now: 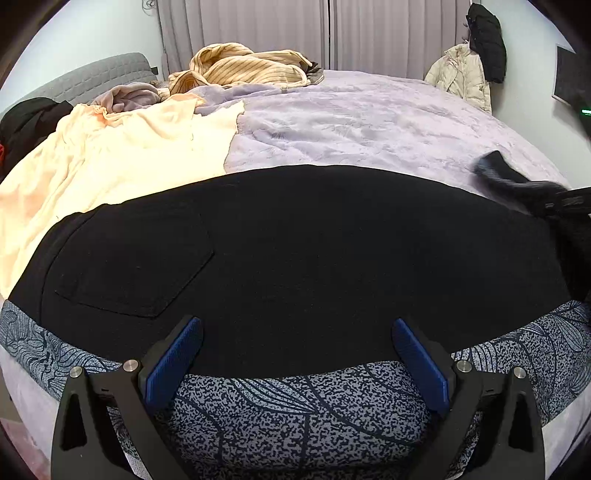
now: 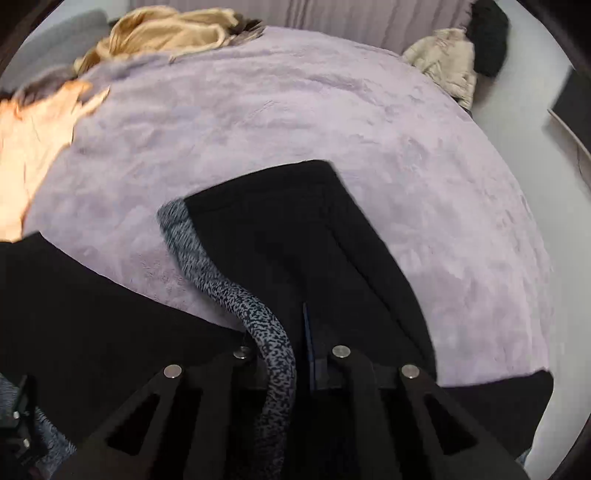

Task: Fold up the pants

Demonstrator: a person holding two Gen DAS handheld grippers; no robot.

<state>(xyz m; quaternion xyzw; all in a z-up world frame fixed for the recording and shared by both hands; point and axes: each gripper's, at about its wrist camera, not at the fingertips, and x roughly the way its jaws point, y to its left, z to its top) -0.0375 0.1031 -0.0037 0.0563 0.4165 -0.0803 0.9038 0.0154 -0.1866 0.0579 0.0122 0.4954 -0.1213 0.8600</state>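
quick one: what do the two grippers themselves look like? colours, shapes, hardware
Left gripper: matte black frame with triangular cutouts, silver round pivot screws, two flat fingers faced with ribbed blue pads. Right gripper: same black linkage arms with triangular cutouts and silver screws; its pads are mostly hidden, only a thin blue edge shows. No cables, markings or sleeves visible in either view.

A lilac blanket [image 1: 369, 122] is being spread across the bed. A peach sheet [image 1: 122, 147] is lying at its left, a striped tan garment [image 1: 243, 68] is heaped at the far end, and a cream jacket [image 1: 461, 75] is being hung by grey curtains [image 1: 332, 33].
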